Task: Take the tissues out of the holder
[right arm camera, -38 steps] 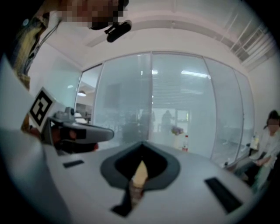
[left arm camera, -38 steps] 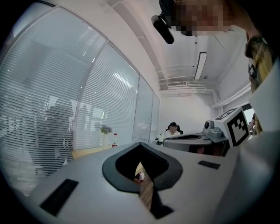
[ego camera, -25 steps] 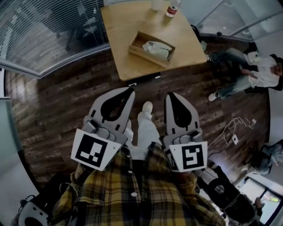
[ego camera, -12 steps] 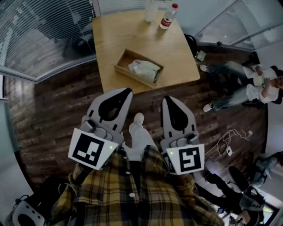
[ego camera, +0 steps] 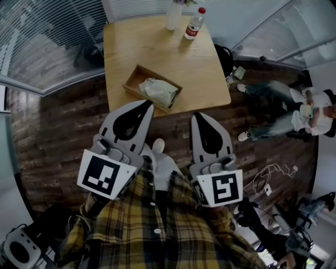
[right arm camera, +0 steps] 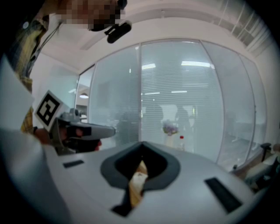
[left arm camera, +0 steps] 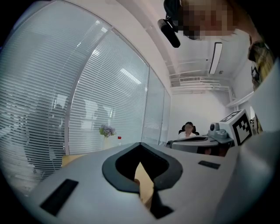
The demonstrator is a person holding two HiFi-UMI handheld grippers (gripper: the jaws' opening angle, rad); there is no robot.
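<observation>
Left gripper (ego camera: 149, 104): jaws together, nothing between them. Seen from the head view, its tip lies at the table's (ego camera: 202, 73) near edge, just beside the holder's near rim.
Right gripper (ego camera: 196, 116): jaws closed and empty, its tip just short of the table's near edge, to the right of the holder.
Tissues (ego camera: 157, 91): a pale crumpled pack lying inside the holder, with neither gripper on it.
Holder (ego camera: 133, 79): a shallow wooden tray, set askew on the near left part of the table.
Far edge: a bottle (ego camera: 193, 24) (red cap) beside a vase (ego camera: 173, 14).
Floor (ego camera: 50, 136): dark wood — a seated person (ego camera: 296, 107) off to the right.
</observation>
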